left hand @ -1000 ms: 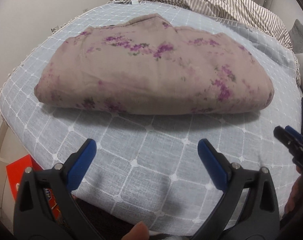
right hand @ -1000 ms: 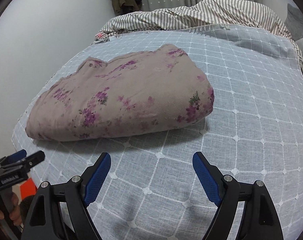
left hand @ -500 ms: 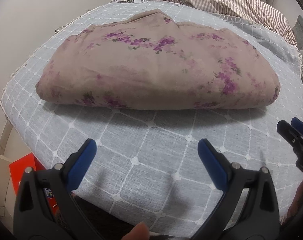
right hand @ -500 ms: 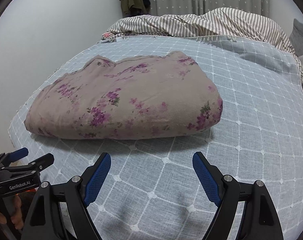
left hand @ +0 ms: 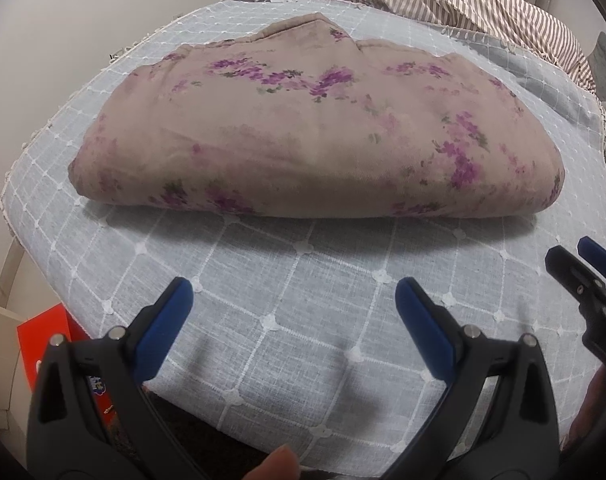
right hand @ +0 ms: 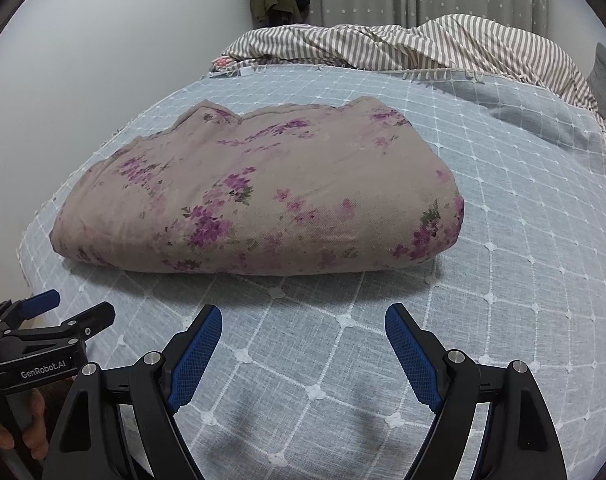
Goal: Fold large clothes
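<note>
A folded taupe cloth with purple flowers (left hand: pixel 315 132) lies as a thick bundle on the bed; it also shows in the right wrist view (right hand: pixel 259 196). My left gripper (left hand: pixel 295 312) is open and empty, hovering above the bedspread short of the bundle's near fold. My right gripper (right hand: pixel 303 340) is open and empty, also short of the near fold. The right gripper shows at the right edge of the left wrist view (left hand: pixel 583 276); the left gripper shows at the left edge of the right wrist view (right hand: pixel 59 320).
The bed has a pale blue checked bedspread (right hand: pixel 523 240). A striped duvet (right hand: pixel 423 44) is bunched at the far end. A white wall (right hand: pixel 103 40) runs along the left side. A red box (left hand: pixel 43 340) sits on the floor by the bed's left corner.
Both grippers have moved closer to the bundle and tilted up a little, so it looks larger. Both stay open. The cloth has not moved.
</note>
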Motion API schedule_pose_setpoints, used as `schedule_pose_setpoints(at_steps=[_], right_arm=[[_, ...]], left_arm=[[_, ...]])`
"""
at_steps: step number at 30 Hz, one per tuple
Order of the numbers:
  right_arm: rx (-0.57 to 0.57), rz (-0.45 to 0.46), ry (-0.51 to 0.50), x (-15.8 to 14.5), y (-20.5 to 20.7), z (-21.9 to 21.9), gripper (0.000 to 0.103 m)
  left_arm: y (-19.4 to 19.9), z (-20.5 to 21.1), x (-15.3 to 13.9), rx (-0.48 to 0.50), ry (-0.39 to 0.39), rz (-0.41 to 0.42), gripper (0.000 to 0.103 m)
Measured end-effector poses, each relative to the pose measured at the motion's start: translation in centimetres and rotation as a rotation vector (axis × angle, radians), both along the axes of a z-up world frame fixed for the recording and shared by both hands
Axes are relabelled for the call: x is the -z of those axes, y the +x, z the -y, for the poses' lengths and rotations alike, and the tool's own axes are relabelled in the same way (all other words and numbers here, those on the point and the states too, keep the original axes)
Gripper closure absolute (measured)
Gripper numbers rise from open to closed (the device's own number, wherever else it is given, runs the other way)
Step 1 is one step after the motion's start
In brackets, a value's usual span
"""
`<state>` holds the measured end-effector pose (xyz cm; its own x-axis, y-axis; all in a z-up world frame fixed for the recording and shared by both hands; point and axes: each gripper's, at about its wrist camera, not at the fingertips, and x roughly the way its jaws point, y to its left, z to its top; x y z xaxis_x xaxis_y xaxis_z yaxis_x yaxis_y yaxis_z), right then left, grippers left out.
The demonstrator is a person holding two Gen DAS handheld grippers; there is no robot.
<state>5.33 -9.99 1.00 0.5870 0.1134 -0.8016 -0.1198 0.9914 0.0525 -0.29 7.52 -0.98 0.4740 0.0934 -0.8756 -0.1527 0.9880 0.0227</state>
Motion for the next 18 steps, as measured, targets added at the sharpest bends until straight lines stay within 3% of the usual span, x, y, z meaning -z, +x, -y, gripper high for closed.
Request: schedule_pose_setpoints(at_steps=[18], right_arm=[[-0.016,-0.011,-0.008,0.32,-0.10,-0.37,0.018]], left_arm=[[-0.21,0.04,0.01,0.000,-0.008,-0.001,0.002]])
